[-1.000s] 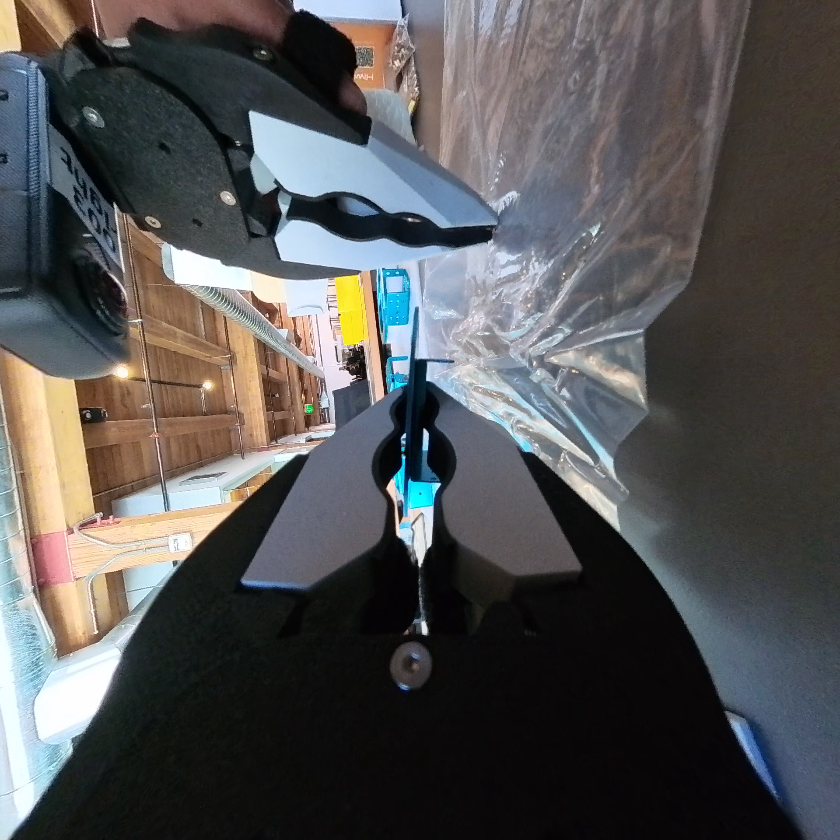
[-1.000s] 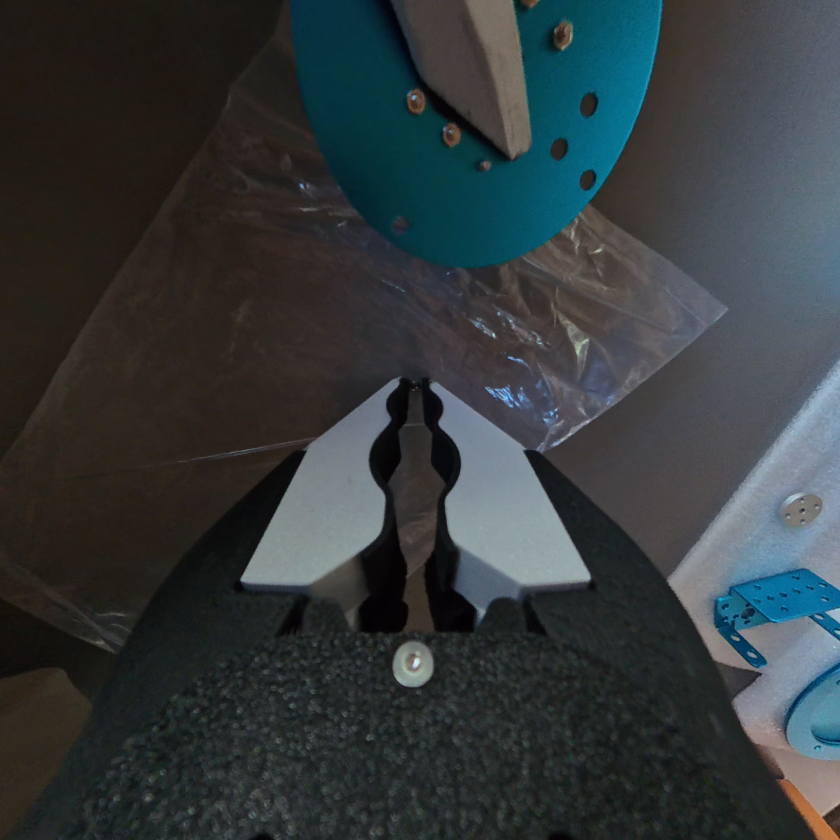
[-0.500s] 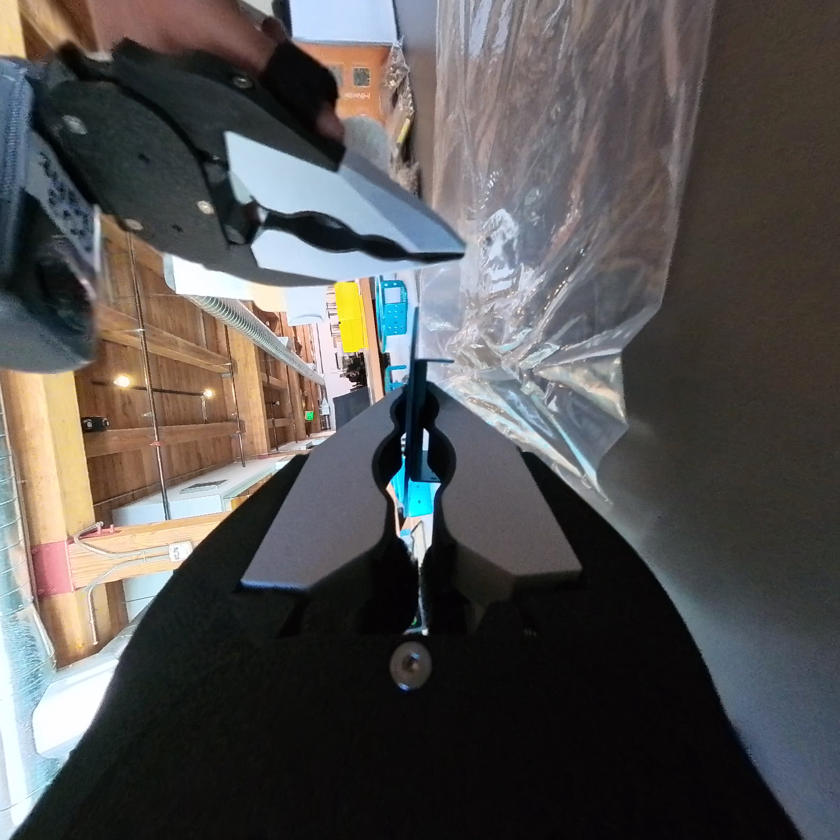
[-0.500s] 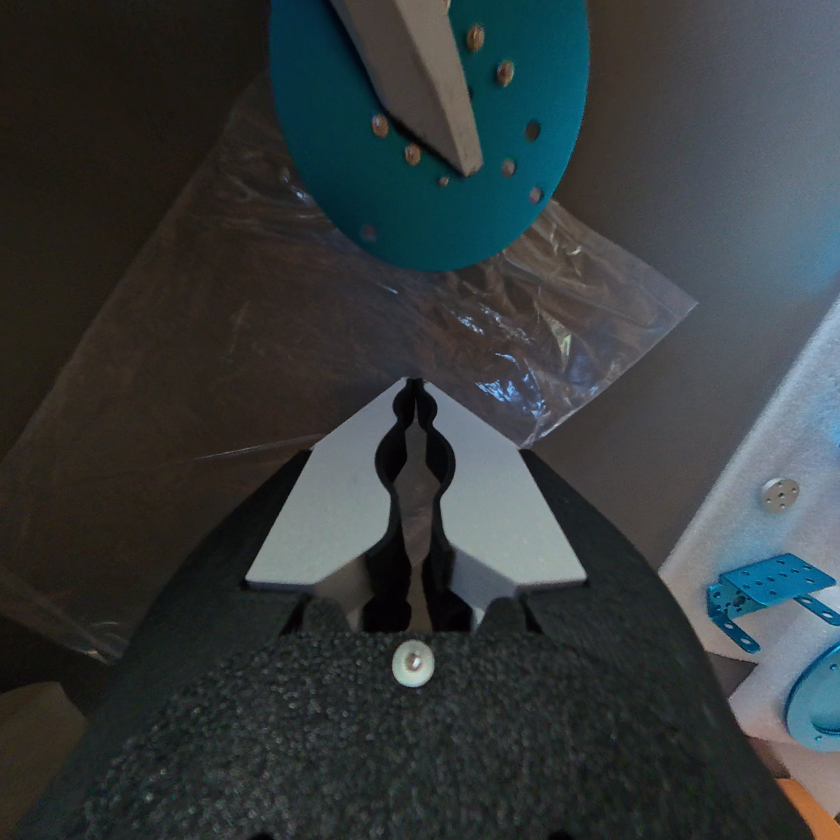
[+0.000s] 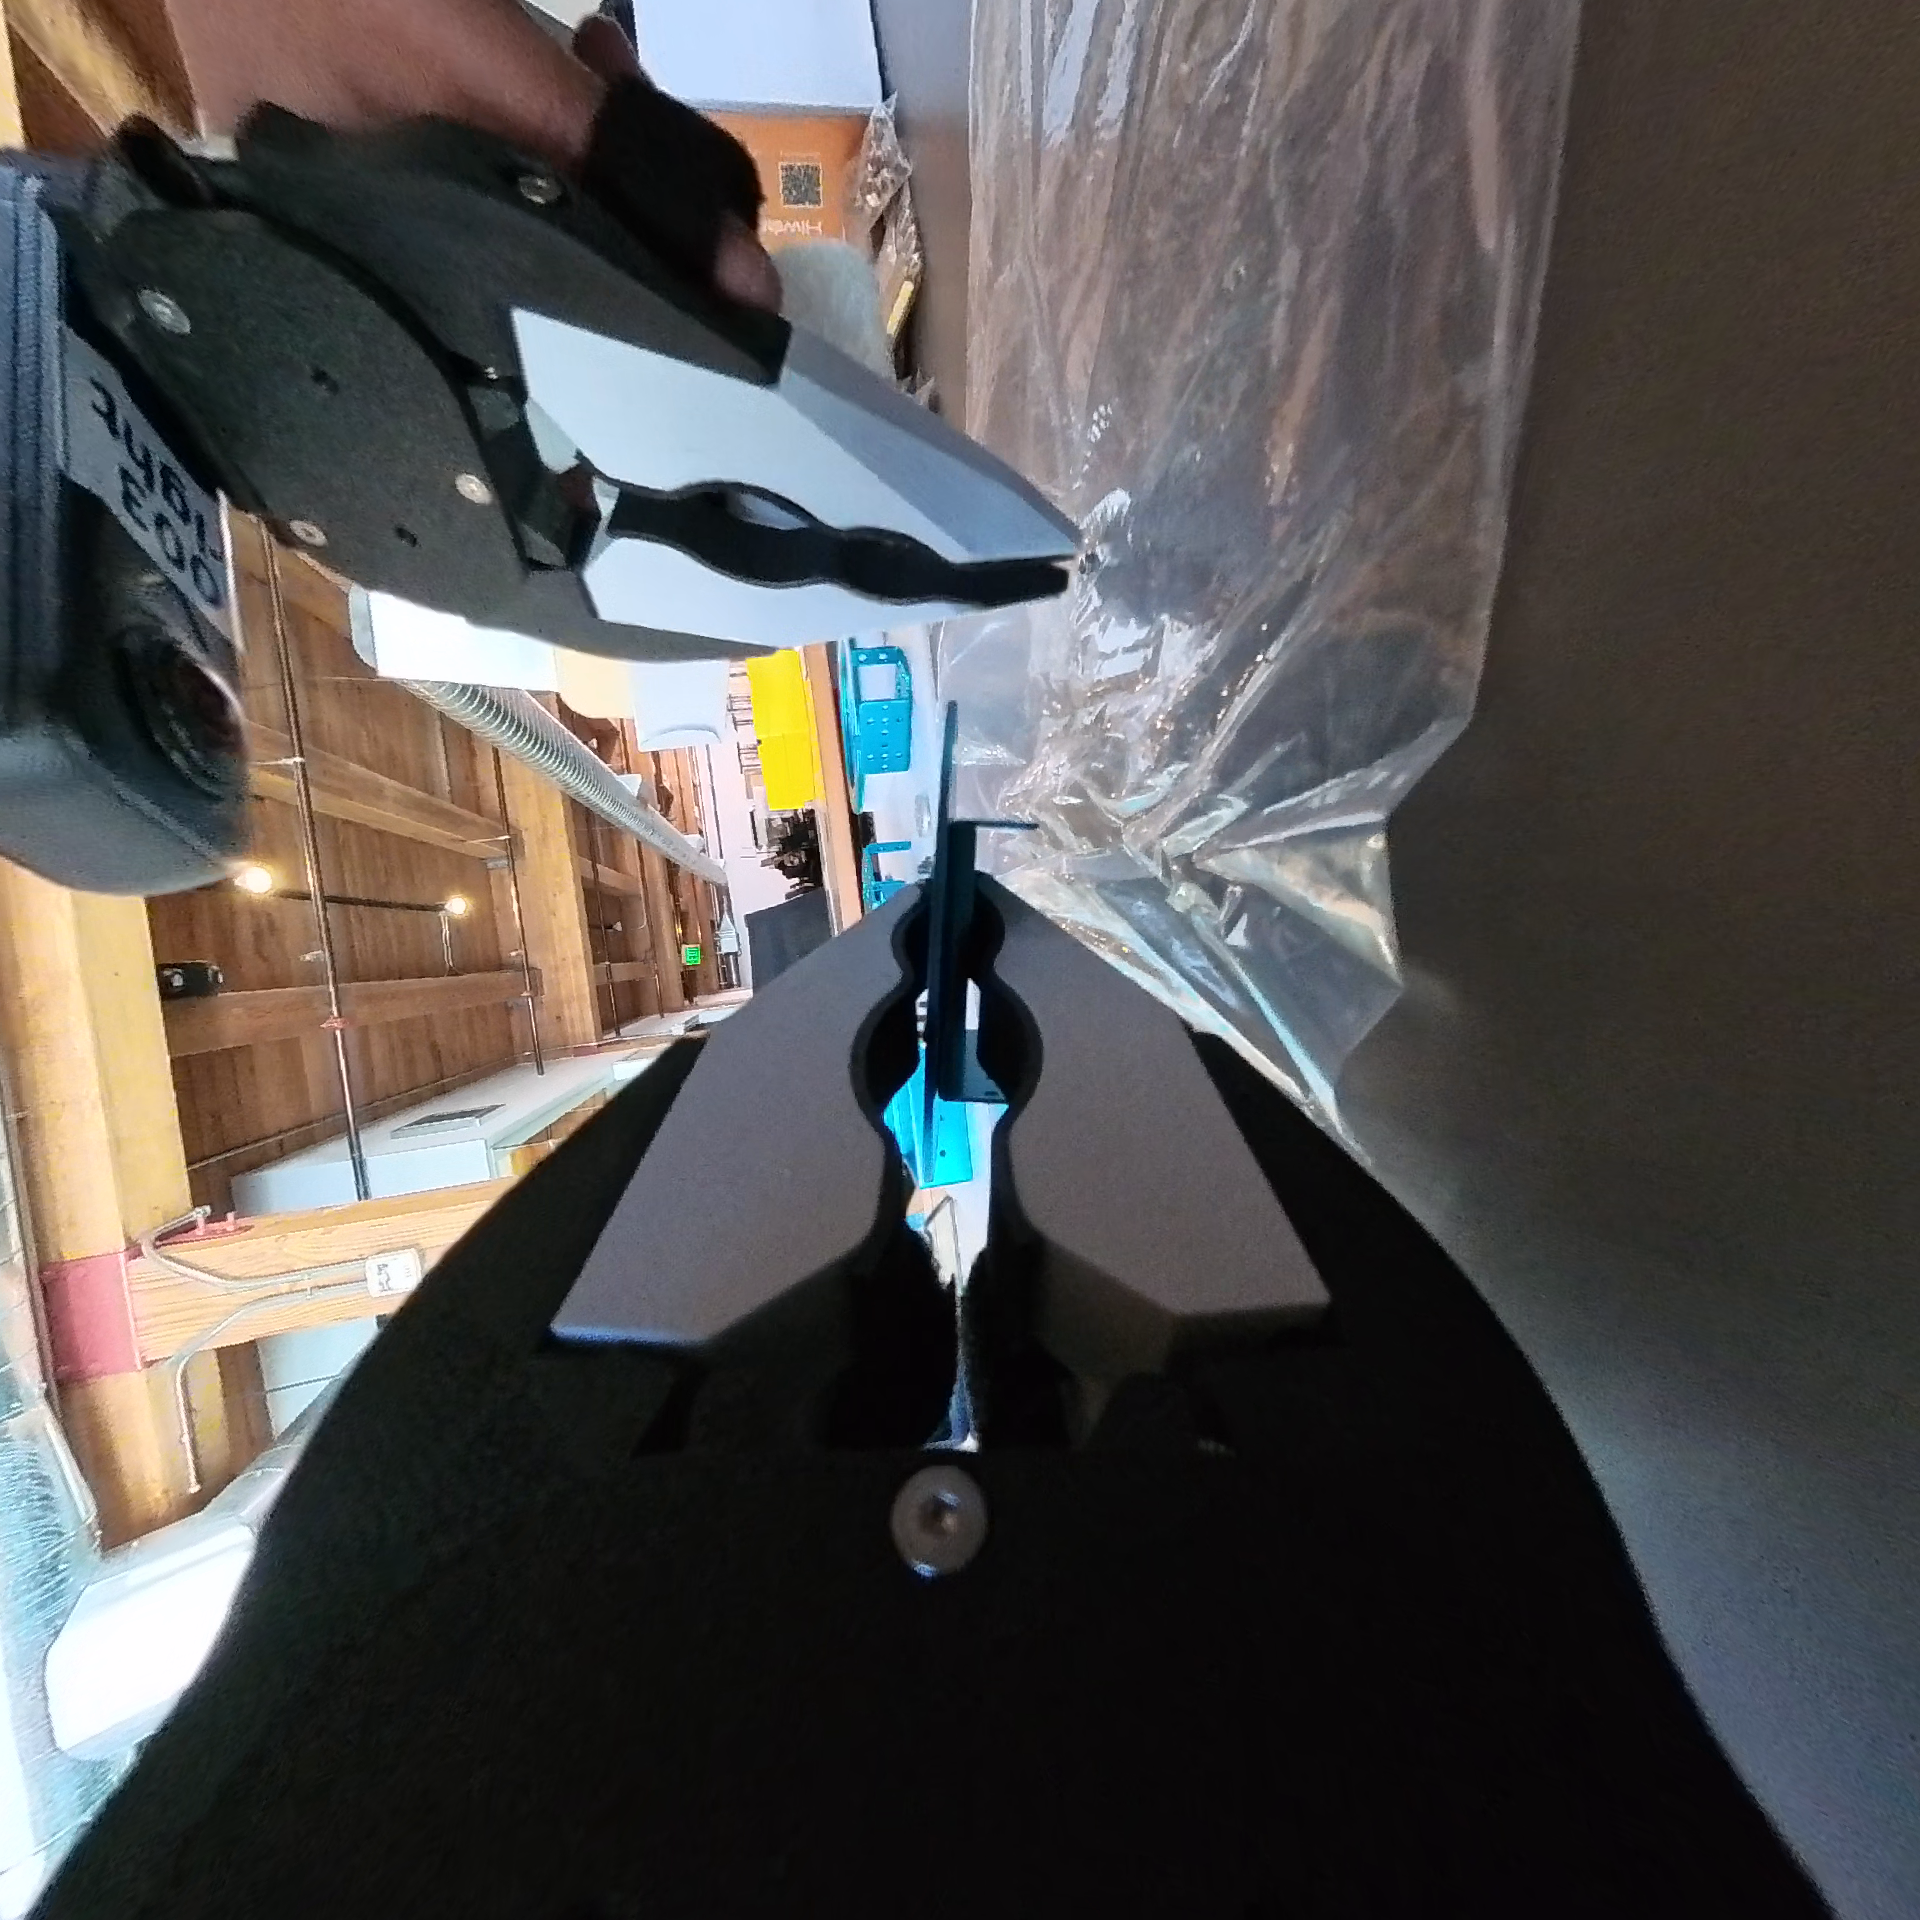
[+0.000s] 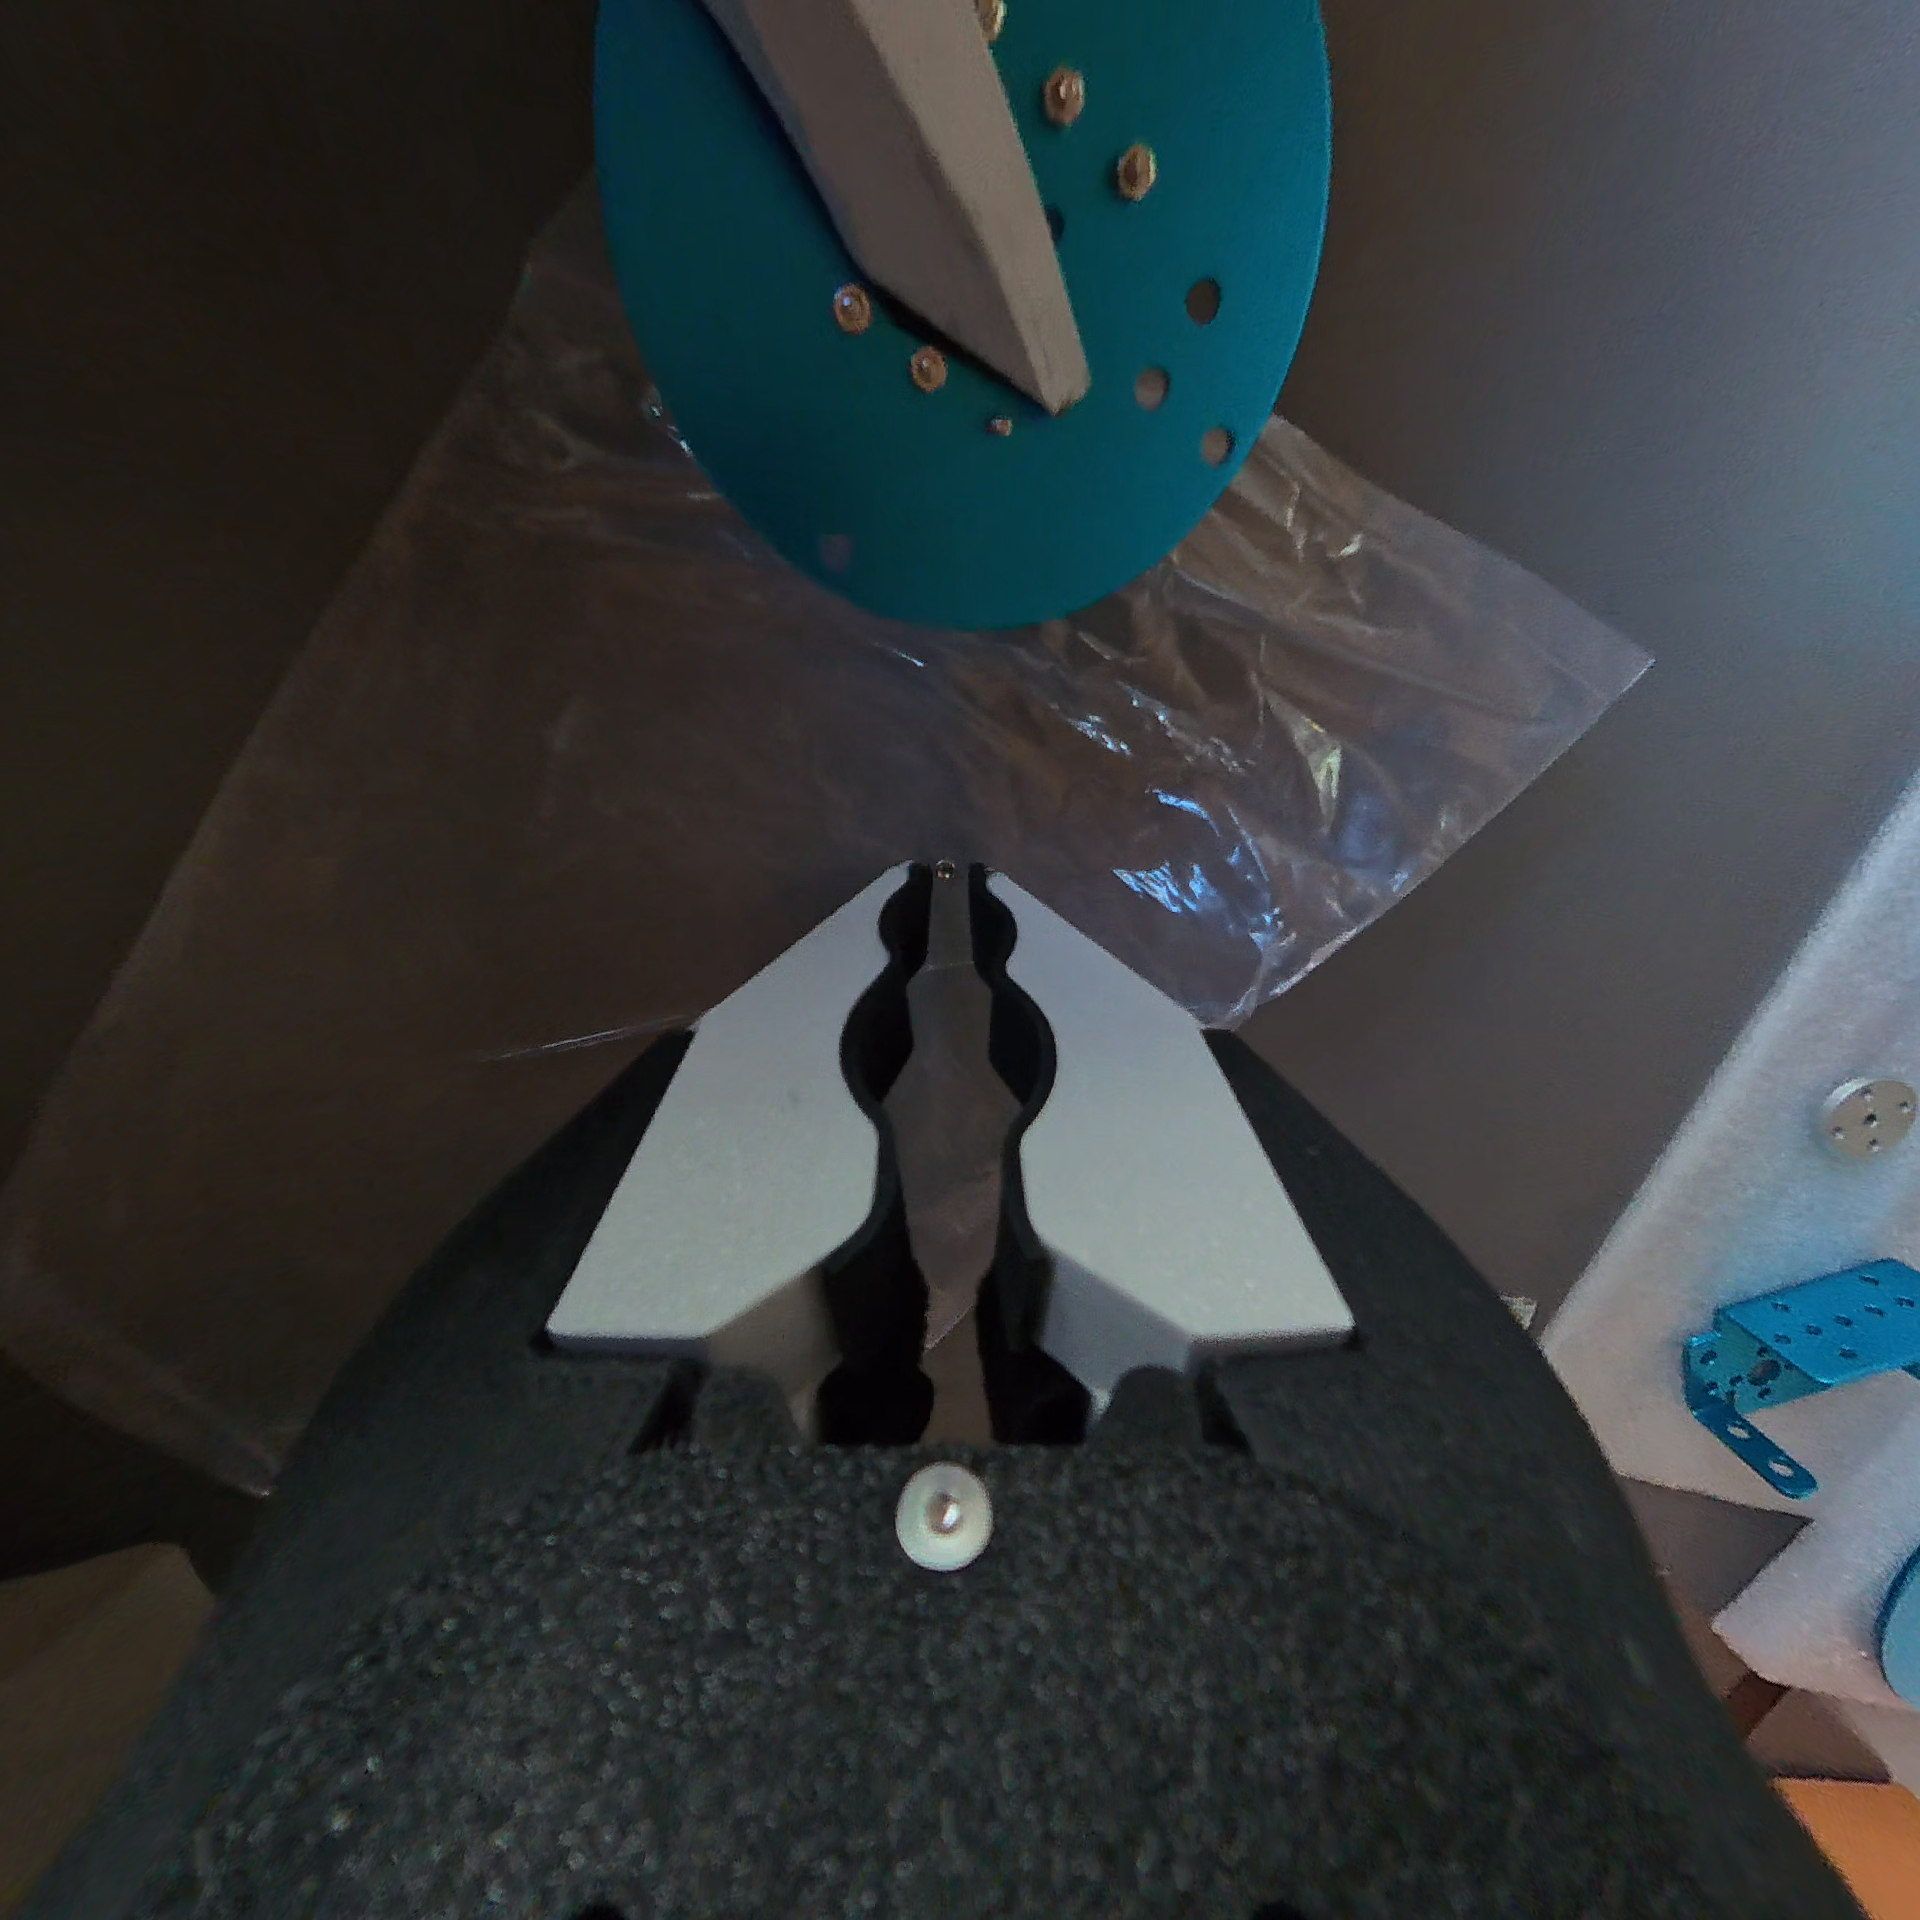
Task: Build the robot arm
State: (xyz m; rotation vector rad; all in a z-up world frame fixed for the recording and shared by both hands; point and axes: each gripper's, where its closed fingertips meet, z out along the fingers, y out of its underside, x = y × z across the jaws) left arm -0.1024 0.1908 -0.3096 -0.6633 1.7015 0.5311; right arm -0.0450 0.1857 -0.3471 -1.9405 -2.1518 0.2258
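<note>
My left gripper (image 5: 951, 896) is shut on a teal round plate (image 5: 950, 790), which I see edge-on between its fingers. In the right wrist view the plate (image 6: 831, 468) faces me with several holes and brass nuts, and one left finger (image 6: 935, 187) lies across it. My right gripper (image 6: 945, 871) is shut on a small screw (image 6: 943, 871) at its very tips, just below the plate's rim. In the left wrist view the right gripper (image 5: 1070, 566), held by a gloved hand, points its screw (image 5: 1086, 562) toward the plate's upper part.
A crumpled clear plastic bag (image 6: 623, 779) lies on the dark grey table (image 6: 1558, 260) beneath both grippers. At the right, white foam (image 6: 1766, 1039) carries a blue perforated bracket (image 6: 1766, 1371) and a silver hub (image 6: 1870, 1127). Wooden beams and shelves stand behind. My hands' fingertips stand some 7 centimetres from each other.
The right gripper drew back up and away half a second ago, then came back down toward the plate. The plate now sits closer and more to the right in the right wrist view.
</note>
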